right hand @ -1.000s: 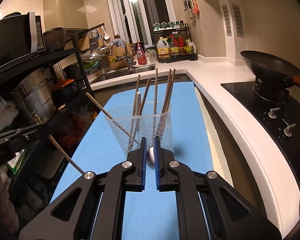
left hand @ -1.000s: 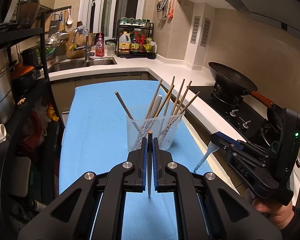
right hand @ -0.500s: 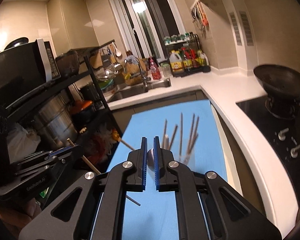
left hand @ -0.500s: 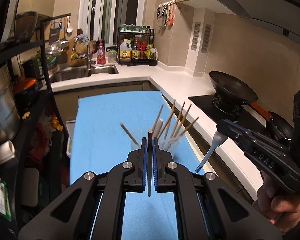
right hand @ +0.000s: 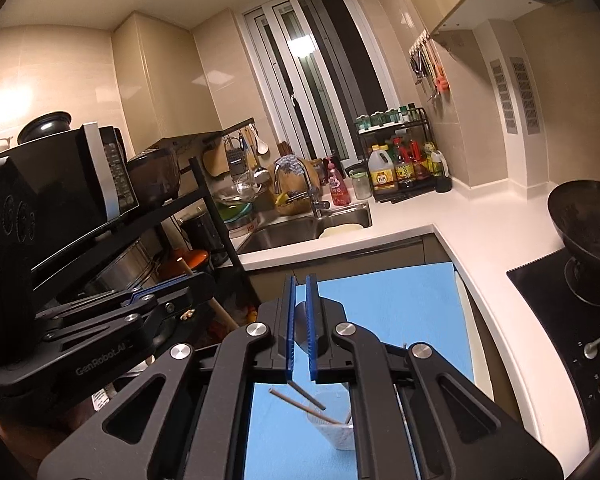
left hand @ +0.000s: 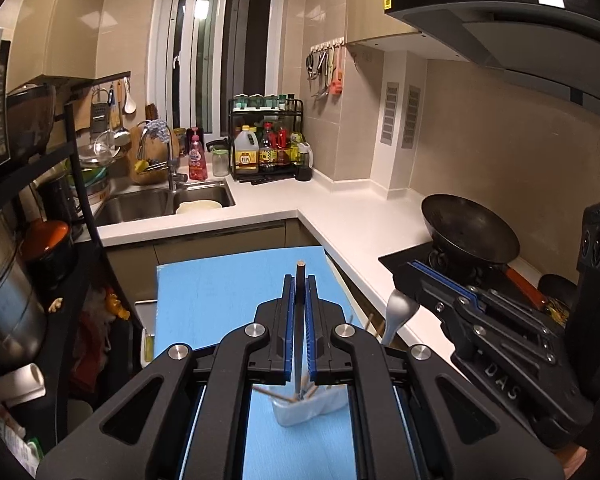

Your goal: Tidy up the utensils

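In a tan-tiled kitchen, the left gripper (left hand: 300,312) sits at lower centre of its own view with its blue-padded fingers (left hand: 287,320) pressed together on a single chopstick (left hand: 300,276), the dark tip of which stands upright just above the pads at mid-frame. Below the jaws, at bottom centre, a clear utensil holder (left hand: 308,408) rests on the blue mat (left hand: 220,304), chopsticks fanning out of its mouth; the held stick runs down toward that cluster, though whether it reaches into the cup cannot be told. At the right of the same view, the right gripper (left hand: 404,280) juts in from the lower right, clamped on a metal spoon (left hand: 396,312) whose handle hangs down toward the white countertop (left hand: 340,216). In the right wrist view, the right gripper (right hand: 299,320) fills the lower centre, its fingers (right hand: 311,328) closed on the spoon's grey bowl (right hand: 300,320), while the holder (right hand: 336,428) appears at the bottom centre, seen between the gripper's arms, with chopsticks leaning to the left. The left gripper (right hand: 196,280) enters from the left edge, chopstick crossing its pads. A black wok (left hand: 470,232) sits on the stove at right, and the sink (left hand: 168,202) lies in the left middle distance.
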